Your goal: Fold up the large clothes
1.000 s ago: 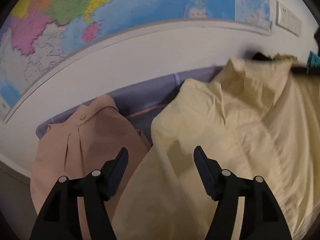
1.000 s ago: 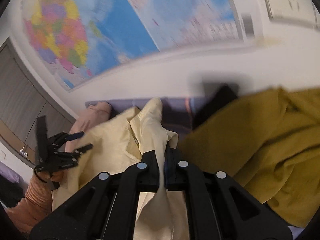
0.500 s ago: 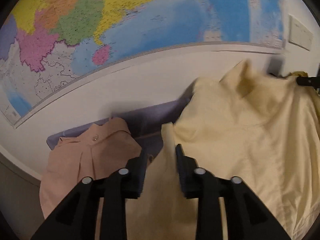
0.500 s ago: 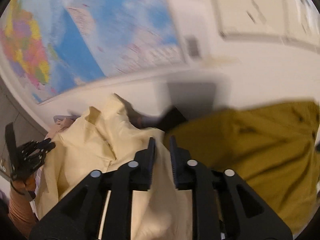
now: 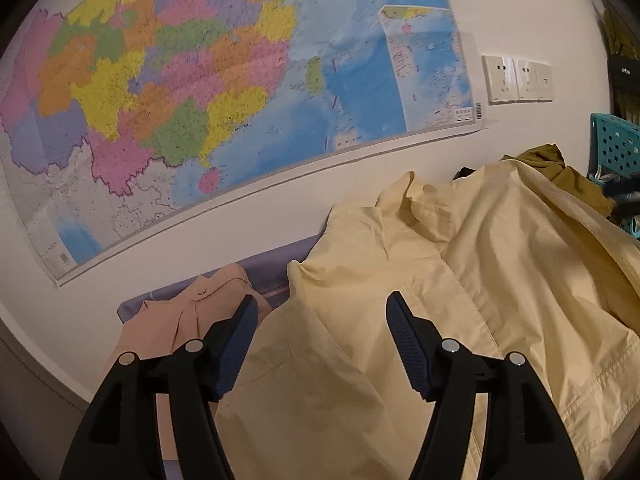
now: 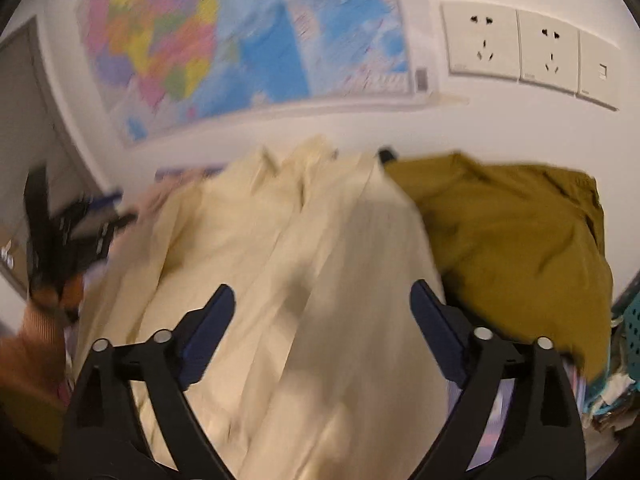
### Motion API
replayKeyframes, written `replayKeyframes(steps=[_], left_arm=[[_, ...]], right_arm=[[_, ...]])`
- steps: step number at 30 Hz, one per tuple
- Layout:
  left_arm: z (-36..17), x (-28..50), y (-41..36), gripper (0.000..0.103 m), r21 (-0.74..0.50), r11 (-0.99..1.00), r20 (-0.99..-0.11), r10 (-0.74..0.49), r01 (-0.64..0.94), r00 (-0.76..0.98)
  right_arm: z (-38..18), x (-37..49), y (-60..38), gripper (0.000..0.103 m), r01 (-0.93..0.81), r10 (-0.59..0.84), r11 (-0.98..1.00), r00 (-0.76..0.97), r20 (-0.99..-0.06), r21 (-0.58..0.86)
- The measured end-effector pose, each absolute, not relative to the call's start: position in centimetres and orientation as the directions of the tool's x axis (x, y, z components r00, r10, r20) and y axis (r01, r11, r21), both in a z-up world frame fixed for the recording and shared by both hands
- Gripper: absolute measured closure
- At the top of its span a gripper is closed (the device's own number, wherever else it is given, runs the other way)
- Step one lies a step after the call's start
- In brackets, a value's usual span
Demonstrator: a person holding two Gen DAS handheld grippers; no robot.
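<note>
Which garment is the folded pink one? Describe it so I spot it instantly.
Find the wall map; below its lower edge a purple surface meets the wall. The folded pink garment lies there, left of the pale yellow jacket, smaller, with a snap button.

No lettering is proving legible: the wall map (image 5: 224,92) is showing tiny place names and a barcode at its lower right corner, all too small or blurred to read, and the wall sockets (image 6: 516,50) are carrying unreadable marks.
</note>
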State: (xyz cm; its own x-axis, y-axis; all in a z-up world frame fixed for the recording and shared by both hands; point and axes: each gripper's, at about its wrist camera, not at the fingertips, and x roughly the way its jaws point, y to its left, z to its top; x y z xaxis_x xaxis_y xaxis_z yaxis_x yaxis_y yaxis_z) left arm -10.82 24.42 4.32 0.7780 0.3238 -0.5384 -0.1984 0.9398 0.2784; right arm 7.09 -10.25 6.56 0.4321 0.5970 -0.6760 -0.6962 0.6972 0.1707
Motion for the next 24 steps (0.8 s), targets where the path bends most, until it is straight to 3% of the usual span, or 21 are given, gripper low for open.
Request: replayKeyframes(steps=[7, 12, 14, 16, 17, 18, 24], left_arm=[[3.1, -11.5, 24.4, 0.033, 0.263, 0.942, -0.566, 0.324, -0.207, 0.758], [1.8, -12.4, 24.7, 0.029, 0.218, 0.954, -0.600, 0.297, -0.205, 0.743], [1.3, -12.8, 24.9, 0.028, 0.196, 0.960, -0.621, 0.279, -0.199, 0.733], [0.7, -13.2, 25.1, 0.028, 0.194, 0.959, -0.637, 0.282, -0.205, 0.717], [0.6, -13.5, 25.2, 0.028, 0.200, 0.959, -0.650, 0.283, -0.200, 0.705], [0.5, -13.7, 25.3, 0.028, 0.199, 0.959, -0.656, 0.282, -0.199, 0.700], [1.5, -16.2, 26.6, 0.025, 0.141, 0.975, -0.677, 0.224, -0.175, 0.702]], right_arm=[[3.5, 0.1, -12.8, 0.006, -0.716, 0.495, 0.694, 0.404, -0.769, 0.071], [0.7, -3.7, -14.7, 0.010, -0.714, 0.433, 0.699, 0.374, -0.820, 0.044], [-0.4, -4.3, -15.0, 0.031, -0.703, 0.401, 0.711, 0.391, -0.829, 0.012], [-0.3, -3.9, -15.7, 0.080, -0.696, 0.456, 0.711, 0.346, -0.820, 0.102], [0.3, -3.6, -16.1, 0.092, -0.683, 0.478, 0.719, 0.351, -0.805, 0.128], [1.4, -3.4, -16.7, 0.099, -0.673, 0.492, 0.727, 0.370, -0.788, 0.137], [10.4, 0.4, -24.6, 0.099, -0.526, 0.573, 0.808, 0.591, -0.568, 0.268]])
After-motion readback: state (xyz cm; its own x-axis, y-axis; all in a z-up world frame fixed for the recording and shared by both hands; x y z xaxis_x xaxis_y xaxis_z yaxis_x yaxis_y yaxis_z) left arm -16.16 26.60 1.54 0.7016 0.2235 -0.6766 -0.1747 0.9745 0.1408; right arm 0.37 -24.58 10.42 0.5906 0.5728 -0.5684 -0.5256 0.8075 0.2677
